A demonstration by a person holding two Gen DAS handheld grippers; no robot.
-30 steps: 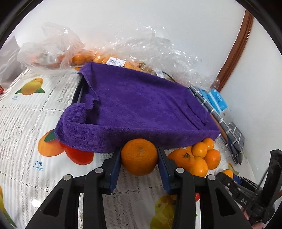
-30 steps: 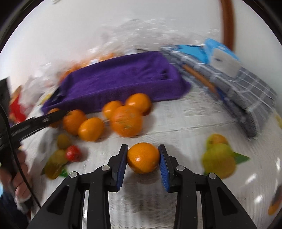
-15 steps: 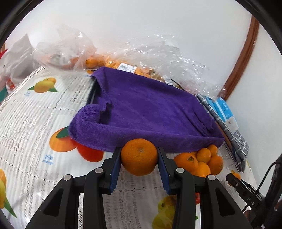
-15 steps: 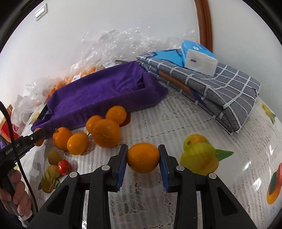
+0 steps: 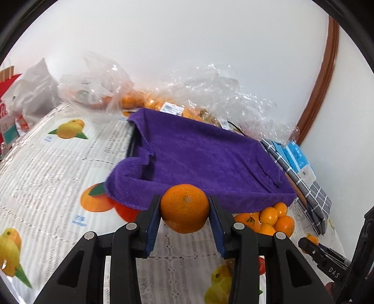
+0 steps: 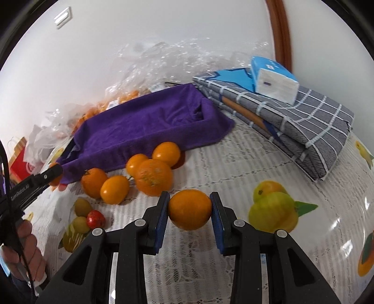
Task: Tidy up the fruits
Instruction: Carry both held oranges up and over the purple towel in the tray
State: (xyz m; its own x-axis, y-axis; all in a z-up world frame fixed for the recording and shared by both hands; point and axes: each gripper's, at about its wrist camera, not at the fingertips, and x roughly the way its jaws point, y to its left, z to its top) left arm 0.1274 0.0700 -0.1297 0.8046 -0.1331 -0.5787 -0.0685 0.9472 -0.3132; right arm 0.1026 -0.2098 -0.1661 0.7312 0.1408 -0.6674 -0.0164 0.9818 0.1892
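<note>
Gripping one orange (image 5: 184,208) (image 6: 189,209) apiece, both grippers (image 5: 184,218) (image 6: 189,219) stay clamped while the purple towel (image 5: 205,161) slides lower in frame, suggesting placement next.

A plain white wall (image 5: 187,42) stands behind my table, with a curved brown wooden trim (image 5: 320,77) at its right. A white switch plate (image 6: 63,17) sits high up. The light is soft and even.
</note>
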